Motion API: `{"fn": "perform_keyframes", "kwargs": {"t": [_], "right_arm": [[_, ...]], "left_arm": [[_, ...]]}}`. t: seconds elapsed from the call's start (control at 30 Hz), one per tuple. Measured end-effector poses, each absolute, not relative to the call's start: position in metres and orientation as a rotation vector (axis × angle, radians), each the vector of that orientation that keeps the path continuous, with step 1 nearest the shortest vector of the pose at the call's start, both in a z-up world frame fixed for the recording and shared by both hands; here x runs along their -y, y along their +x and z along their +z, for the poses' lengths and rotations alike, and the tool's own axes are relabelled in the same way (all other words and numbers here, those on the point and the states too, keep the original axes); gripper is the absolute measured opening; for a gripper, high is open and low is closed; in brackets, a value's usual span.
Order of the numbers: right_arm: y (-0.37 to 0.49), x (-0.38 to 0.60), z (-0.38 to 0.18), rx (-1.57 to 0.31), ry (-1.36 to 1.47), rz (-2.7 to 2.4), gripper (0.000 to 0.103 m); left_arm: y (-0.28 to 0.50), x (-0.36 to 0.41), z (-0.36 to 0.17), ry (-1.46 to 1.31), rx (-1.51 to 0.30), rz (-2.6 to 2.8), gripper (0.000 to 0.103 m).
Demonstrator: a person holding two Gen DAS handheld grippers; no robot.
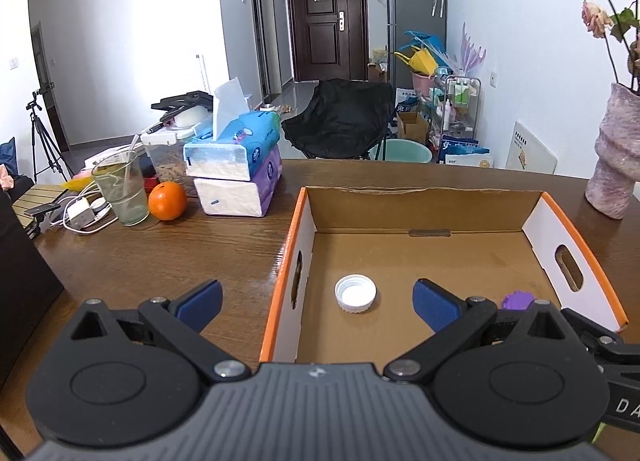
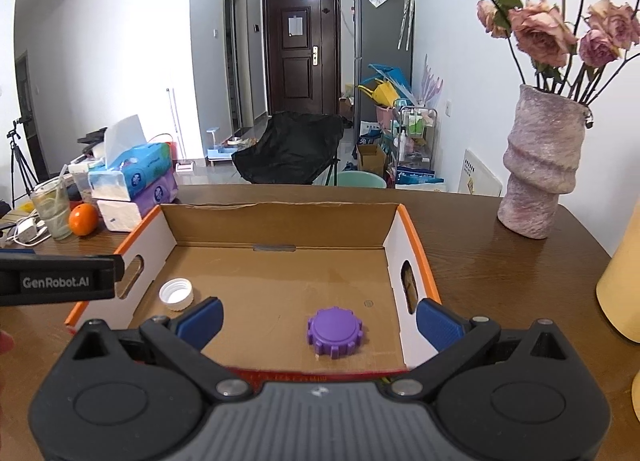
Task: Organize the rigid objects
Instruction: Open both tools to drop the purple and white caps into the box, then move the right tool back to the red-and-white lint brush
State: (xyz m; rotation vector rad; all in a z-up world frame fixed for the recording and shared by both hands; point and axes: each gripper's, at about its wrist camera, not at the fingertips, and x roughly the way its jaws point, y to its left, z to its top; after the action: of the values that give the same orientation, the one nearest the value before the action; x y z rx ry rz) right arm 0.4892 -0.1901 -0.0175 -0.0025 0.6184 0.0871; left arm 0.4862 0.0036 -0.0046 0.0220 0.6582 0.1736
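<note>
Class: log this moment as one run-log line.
left gripper: open, empty | right gripper: open, empty | box: white cap, purple cap inside, apart

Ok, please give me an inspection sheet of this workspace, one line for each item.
Surface: brown wooden table, no spills seen.
Job's things: white cap and purple cap lie apart in the cardboard box.
Clutter: tissue packs, orange, glass, vase.
Grippers: left gripper open; right gripper open; both empty.
Cables: white charger cable beside the glass.
Surroundings: black chair, door, tripod.
</note>
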Motion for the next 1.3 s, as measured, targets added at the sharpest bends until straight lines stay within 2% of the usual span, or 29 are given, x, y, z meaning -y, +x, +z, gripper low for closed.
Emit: {"fn": "perform_keyframes", "kwargs": {"t": [0.57,1.3], "right_arm": [[0.408,0.200,-0.004,-0.557,-0.008,0.080,0.103],[0.307,0.196,-0.029,-0.571,-0.049,0.077,0.103]], "left_arm": [[0.411,-0.006,0.004,0.012,-0.622,0.151,0.103],[0.305,-0.027,-0.034,-0.010,-0.646,0.116,0.103]]}}
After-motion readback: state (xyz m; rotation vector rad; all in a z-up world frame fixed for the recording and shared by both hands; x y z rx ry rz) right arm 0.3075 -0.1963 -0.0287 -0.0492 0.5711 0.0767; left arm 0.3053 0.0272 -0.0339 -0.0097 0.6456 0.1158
